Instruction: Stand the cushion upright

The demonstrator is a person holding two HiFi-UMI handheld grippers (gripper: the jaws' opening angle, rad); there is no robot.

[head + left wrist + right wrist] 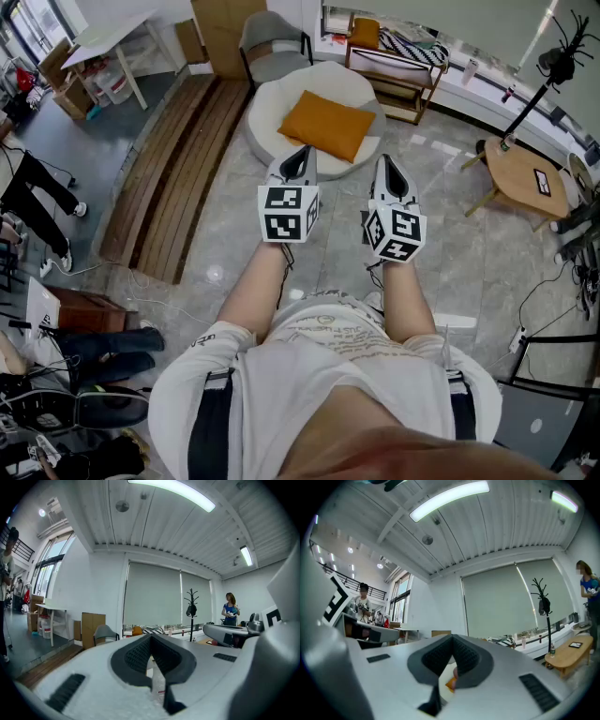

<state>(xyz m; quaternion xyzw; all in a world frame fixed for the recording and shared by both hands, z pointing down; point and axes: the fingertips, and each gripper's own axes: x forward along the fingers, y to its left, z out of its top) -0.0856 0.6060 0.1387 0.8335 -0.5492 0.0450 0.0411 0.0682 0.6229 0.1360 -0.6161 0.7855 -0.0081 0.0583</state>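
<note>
The left gripper (302, 155) and right gripper (385, 161) have jaws pressed together, empty; the orange square fabric cushion (326, 125) lies ahead, whole only in head view.

I've got both bare forearms stretched out ahead of me, side by side: the left forearm (253, 291) carries the white two-jaw left gripper (299, 165) behind its black-and-white marker cube (287, 213), and the right forearm (406, 302) carries the matching right gripper (390, 178) with its own cube (395, 233). Both grippers point forward, roughly level, with a gap between them. On the left the dark ribbed pads (140, 656) meet at the tips, on the right the pads (465, 658) do too: jaws closed, nothing clamped.
</note>
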